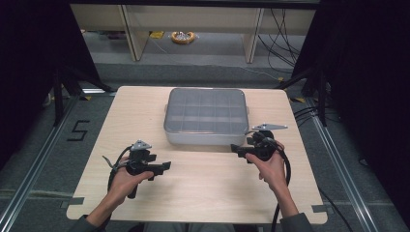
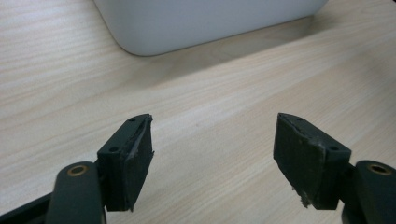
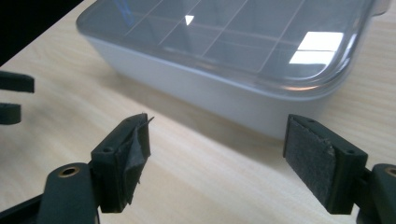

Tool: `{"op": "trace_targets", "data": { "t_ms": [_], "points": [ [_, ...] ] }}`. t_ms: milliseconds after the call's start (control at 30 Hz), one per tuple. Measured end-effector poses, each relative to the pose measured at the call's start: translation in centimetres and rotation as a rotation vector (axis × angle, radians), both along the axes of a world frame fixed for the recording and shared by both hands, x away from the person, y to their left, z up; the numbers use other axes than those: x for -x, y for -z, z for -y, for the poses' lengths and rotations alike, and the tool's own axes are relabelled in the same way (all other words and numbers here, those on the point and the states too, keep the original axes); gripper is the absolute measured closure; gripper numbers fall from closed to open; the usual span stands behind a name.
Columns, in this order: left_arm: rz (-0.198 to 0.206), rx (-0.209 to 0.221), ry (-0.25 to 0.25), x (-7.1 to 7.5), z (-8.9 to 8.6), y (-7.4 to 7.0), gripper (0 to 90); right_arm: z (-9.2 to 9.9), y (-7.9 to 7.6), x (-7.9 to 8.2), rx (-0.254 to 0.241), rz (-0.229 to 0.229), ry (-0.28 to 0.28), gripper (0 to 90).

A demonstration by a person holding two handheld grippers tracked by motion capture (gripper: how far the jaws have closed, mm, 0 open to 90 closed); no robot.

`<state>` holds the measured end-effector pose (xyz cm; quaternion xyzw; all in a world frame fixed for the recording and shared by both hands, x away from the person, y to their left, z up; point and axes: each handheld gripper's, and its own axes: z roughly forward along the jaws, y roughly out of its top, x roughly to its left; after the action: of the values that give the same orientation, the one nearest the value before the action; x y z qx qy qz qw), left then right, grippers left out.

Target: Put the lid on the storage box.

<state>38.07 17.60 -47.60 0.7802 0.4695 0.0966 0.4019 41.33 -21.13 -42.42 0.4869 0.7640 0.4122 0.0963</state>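
I'm holding my left gripper [image 1: 165, 166] over the bench's [image 1: 203, 193] near-left area, jaws spread wide with nothing between them, bare wood under them in the left gripper view. My right gripper [image 1: 235, 148] is hovering right of centre, just beside the near side of the lidded white compartment box [image 1: 206, 117], jaws also wide apart and gripping nothing. Box is sitting toward the far edge, centred, clear lid [image 3: 243, 32] on.

The high view looked down from the near side; both gripper views sat low, sharing the lidded box [image 1: 206, 116].
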Motion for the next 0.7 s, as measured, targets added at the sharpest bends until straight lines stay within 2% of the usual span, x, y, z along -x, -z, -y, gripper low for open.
{"op": "trace_targets", "data": {
  "t_ms": [33,100,133,167,200,233,267,300,333,367,433,500,667,700],
  "points": [
    [0.0,0.0,0.0,0.0,0.0,0.0,28.0,0.1,0.1,-0.1,0.021,0.015,-0.011,24.2],
    [-0.002,0.0,-0.001,0.4,0.1,0.2,27.9,0.1,0.1,0.1,0.019,0.018,-0.018,24.1],
    [0.001,0.006,-0.004,0.7,0.1,0.3,27.9,-0.2,0.1,0.5,0.01,-0.007,-0.002,24.0],
    [-0.004,0.006,0.01,1.3,0.0,0.3,27.8,0.0,0.2,0.7,0.024,0.005,-0.021,23.9],
    [-0.004,0.006,0.01,1.3,0.0,0.3,27.7,0.0,0.2,0.7,0.024,0.005,-0.021,23.9],
    [-0.001,-0.002,0.025,1.6,-0.1,0.3,27.7,-0.1,0.3,0.8,0.019,0.011,-0.033,23.9],
    [0.004,0.01,0.021,2.0,0.0,0.3,27.5,-0.3,0.3,1.2,-0.001,-0.009,-0.023,24.0],
    [0.006,0.008,0.02,2.3,0.0,0.2,27.4,-0.2,0.4,1.1,0.029,0.013,-0.063,23.9],
    [0.012,0.001,0.033,2.5,-0.1,0.1,27.3,-0.3,0.4,1.6,0.04,0.012,-0.063,24.0],
    [0.015,0.008,0.034,2.7,0.0,0.1,27.2,-0.4,0.5,1.8,0.025,0.014,-0.066,24.0],
    [0.027,0.002,0.053,3.4,0.1,0.0,27.1,-0.6,0.6,2.4,0.025,0.004,-0.07,24.0],
    [0.027,0.0,0.048,3.5,0.2,0.0,27.1,-0.6,0.8,2.5,0.02,0.011,-0.084,24.0],
    [0.018,-0.011,0.085,4.5,0.1,0.3,26.8,-0.8,1.1,3.7,0.016,0.0,-0.101,24.0],
    [0.018,-0.015,0.076,4.7,0.2,0.4,26.8,-0.8,1.2,4.0,0.02,0.003,-0.104,24.0]
  ]
}}
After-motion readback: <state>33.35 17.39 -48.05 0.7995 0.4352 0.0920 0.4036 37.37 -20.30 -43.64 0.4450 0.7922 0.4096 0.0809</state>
